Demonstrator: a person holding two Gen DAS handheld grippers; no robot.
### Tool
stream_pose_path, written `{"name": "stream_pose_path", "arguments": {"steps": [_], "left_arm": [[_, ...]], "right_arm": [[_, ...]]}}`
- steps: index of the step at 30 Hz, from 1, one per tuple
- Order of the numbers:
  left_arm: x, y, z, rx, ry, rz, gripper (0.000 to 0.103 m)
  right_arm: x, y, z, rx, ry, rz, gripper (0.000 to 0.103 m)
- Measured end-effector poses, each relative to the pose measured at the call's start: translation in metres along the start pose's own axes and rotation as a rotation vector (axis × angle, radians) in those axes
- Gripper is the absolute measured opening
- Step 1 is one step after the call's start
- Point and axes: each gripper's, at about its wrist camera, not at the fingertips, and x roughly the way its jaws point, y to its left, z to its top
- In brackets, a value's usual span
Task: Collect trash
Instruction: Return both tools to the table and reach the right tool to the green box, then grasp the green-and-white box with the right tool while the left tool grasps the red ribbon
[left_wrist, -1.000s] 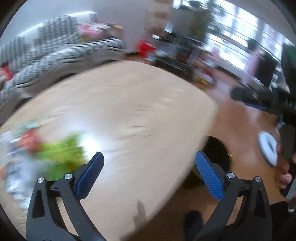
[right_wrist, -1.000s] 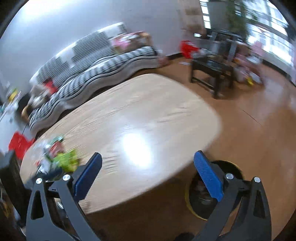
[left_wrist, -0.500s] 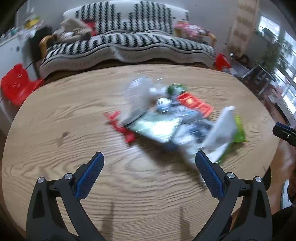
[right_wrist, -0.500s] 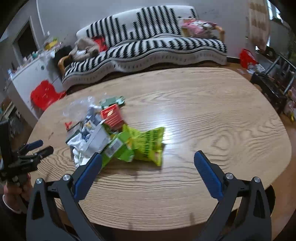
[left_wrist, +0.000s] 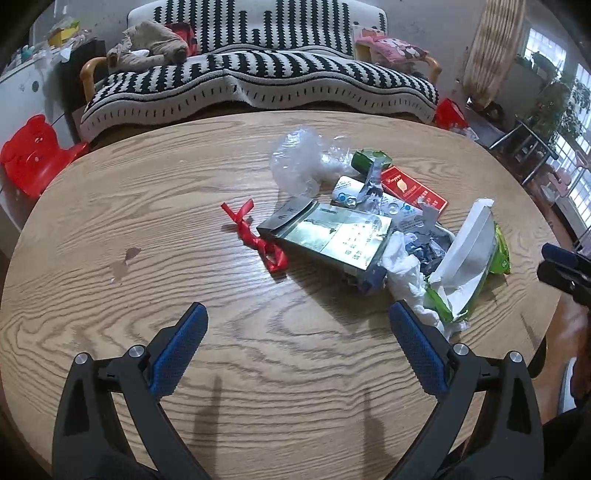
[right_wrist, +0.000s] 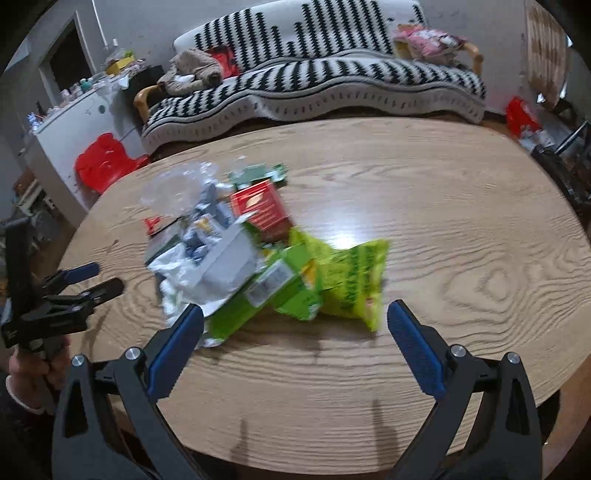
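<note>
A heap of trash lies on the oval wooden table (left_wrist: 147, 229): a red ribbon (left_wrist: 255, 236), a green-silver foil pouch (left_wrist: 332, 232), a clear plastic bag (left_wrist: 299, 162), a red box (left_wrist: 413, 188) and a torn green-and-white carton (left_wrist: 465, 258). From the right wrist the heap shows a lime snack bag (right_wrist: 351, 280) and the green carton (right_wrist: 266, 291) nearest. My left gripper (left_wrist: 297, 347) hovers open over bare wood short of the pile. My right gripper (right_wrist: 293, 343) is open too, its fingers either side of the snack bag's near edge, not touching.
A black-and-white striped sofa (left_wrist: 258, 85) runs behind the table. A red plastic stool (left_wrist: 33, 155) stands at the left, and a white cabinet (right_wrist: 74, 125) beyond it. The other gripper's tip (left_wrist: 561, 266) shows at the table's right edge. Dark side furniture (right_wrist: 569, 162) stands to the right.
Both cameras swung from the table's bare right end and floor to the trash pile, then moved closer to it. Both grippers stayed open.
</note>
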Motion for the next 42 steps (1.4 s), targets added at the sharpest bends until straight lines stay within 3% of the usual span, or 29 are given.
{"name": "stream_pose_path", "arguments": {"steps": [5,10,18,21,23,26,32,42], "left_arm": [[0.0,0.005,0.0,-0.022,-0.002,0.011,0.096],[0.003,0.013,-0.001,-0.058,0.005,0.024,0.096],[0.011,0.018,0.0,-0.088,0.023,0.004,0.096],[0.015,0.017,0.002,-0.094,0.031,-0.008,0.096],[0.017,0.016,0.004,-0.099,0.035,-0.017,0.096],[0.019,0.013,0.008,-0.094,0.038,-0.023,0.096],[0.026,0.014,0.013,-0.101,0.045,0.007,0.096],[0.066,0.027,0.018,-0.121,0.109,0.15,0.096]], "right_arm": [[0.016,0.01,-0.008,0.051,0.077,0.127,0.096],[0.039,0.018,-0.013,0.122,0.136,0.188,0.096],[0.069,0.016,-0.001,0.259,0.111,0.167,0.092],[0.075,0.013,0.003,0.282,0.102,0.163,0.075],[0.075,0.011,0.004,0.302,0.1,0.188,0.054],[0.065,0.009,0.004,0.305,0.092,0.22,0.03],[0.028,0.006,0.004,0.269,0.024,0.23,0.017],[-0.006,0.003,0.007,0.202,-0.036,0.22,0.016]]}}
